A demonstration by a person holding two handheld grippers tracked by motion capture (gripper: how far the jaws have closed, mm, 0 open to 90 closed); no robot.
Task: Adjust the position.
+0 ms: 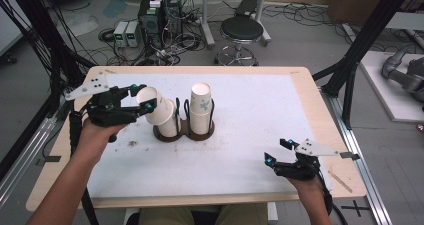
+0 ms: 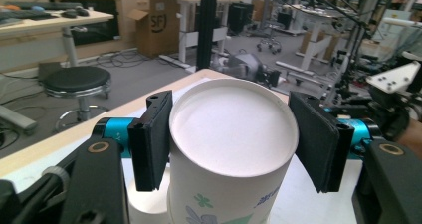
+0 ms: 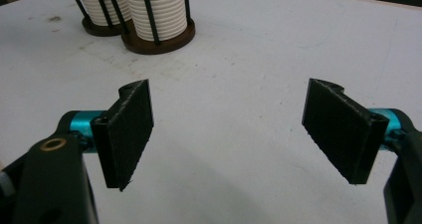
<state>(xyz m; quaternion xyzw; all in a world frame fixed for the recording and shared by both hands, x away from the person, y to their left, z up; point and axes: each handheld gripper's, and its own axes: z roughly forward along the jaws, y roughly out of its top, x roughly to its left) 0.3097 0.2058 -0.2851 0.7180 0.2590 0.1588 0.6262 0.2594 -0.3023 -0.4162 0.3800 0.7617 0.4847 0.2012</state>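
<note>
The left gripper (image 1: 141,97) pinches a paper cup (image 1: 154,104) by its sides and holds it tilted just above the left stack of cups (image 1: 169,121) in the wire holder (image 1: 184,133) on the table (image 1: 250,135). It looks like the cup is either coming off that stack or going onto it; which, I cannot tell. The next move calls for a straight path along the stack and a light squeeze. The right gripper (image 1: 278,152) rests near the table's front edge, jaws spread and empty. The left gripper view shows the pads (image 2: 152,139) pressing the cup's wall and its closed bottom; the high view shows the second stack (image 1: 201,107) beside it.
</note>
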